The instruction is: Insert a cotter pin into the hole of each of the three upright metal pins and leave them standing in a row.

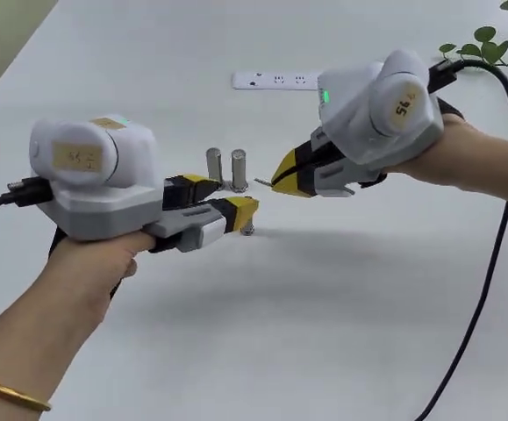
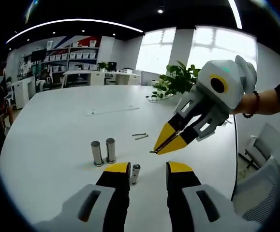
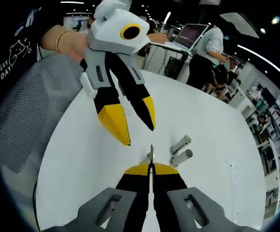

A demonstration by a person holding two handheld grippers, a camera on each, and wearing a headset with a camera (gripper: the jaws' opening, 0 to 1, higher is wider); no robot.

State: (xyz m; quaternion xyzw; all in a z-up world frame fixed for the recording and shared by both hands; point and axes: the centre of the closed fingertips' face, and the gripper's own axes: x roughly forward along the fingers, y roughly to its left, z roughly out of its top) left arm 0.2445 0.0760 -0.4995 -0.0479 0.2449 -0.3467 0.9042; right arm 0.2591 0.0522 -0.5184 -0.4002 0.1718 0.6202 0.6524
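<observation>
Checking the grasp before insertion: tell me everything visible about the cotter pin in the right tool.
The cotter pin looks like a thin, straight, silvery metal sliver. The right tool is shut on it, its jaws pinching the rear end, and a short length juts past the yellow tips. It hangs in the air above the white table, touching only the jaws, apart from the upright metal pins.

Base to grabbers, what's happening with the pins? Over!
Left tool open, near metal pin between its jaws. Right tool shut on cotter pin, not yet inserted. Other two pins upright, aside.

White table, wall shelves, bright windows, leafy plant
</observation>
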